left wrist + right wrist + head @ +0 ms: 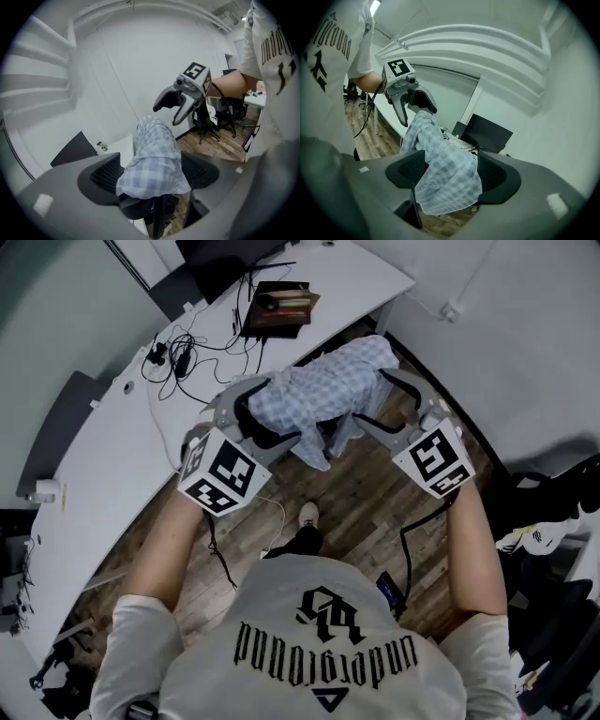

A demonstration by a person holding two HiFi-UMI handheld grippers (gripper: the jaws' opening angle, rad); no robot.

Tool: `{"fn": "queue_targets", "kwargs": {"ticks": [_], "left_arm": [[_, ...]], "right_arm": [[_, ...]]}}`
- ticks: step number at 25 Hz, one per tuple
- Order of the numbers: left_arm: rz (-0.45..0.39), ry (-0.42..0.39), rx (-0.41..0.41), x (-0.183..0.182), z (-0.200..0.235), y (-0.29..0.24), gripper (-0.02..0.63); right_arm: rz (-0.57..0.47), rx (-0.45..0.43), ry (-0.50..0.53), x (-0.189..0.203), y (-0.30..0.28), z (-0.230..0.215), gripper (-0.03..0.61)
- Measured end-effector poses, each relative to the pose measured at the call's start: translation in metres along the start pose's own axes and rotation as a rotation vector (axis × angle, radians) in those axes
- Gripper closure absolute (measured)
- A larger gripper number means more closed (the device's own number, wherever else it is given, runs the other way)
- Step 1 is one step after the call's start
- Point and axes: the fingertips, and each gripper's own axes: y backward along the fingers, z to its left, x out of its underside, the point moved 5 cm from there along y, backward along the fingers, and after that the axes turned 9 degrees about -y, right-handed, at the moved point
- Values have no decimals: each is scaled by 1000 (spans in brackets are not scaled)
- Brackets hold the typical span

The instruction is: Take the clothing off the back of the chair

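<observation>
Left tongs (150,174) stand wide open, one end of the checked shirt (328,390) between them, ungripped. Right tongs (451,174) gape likewise around its other end.

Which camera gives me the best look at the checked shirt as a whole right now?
The head view: only there does the checked shirt show along its full length, from above. The left gripper view and the right gripper view each show just one hanging end, close up and foreshortened, between that gripper's open jaws.

Soft woven checked cloth shirt (330,388), wood-grain plank floor (361,512), smooth matt white desk (122,465)
</observation>
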Motion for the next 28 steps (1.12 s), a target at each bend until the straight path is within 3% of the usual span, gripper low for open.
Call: {"fn": "queue_targets", "kwargs": {"ticks": [4, 9, 13, 24, 26, 28], "left_arm": [[8, 9, 16, 5, 6, -9, 176], [9, 25, 31, 10, 7, -18, 183], [11, 27, 44, 12, 4, -18, 275], [15, 9, 32, 5, -8, -4, 378], [-8, 23, 6, 1, -9, 2, 415], [-34, 41, -19, -4, -10, 8, 470]], "right_arm": [[35, -21, -20, 7, -19, -17, 219], [15, -25, -27, 10, -31, -22, 221], [-7, -17, -24, 9, -32, -21, 227], [31, 14, 104, 12, -18, 6, 390], [1, 14, 97, 7, -11, 11, 475], [-14, 16, 87, 7, -6, 17, 495]]}}
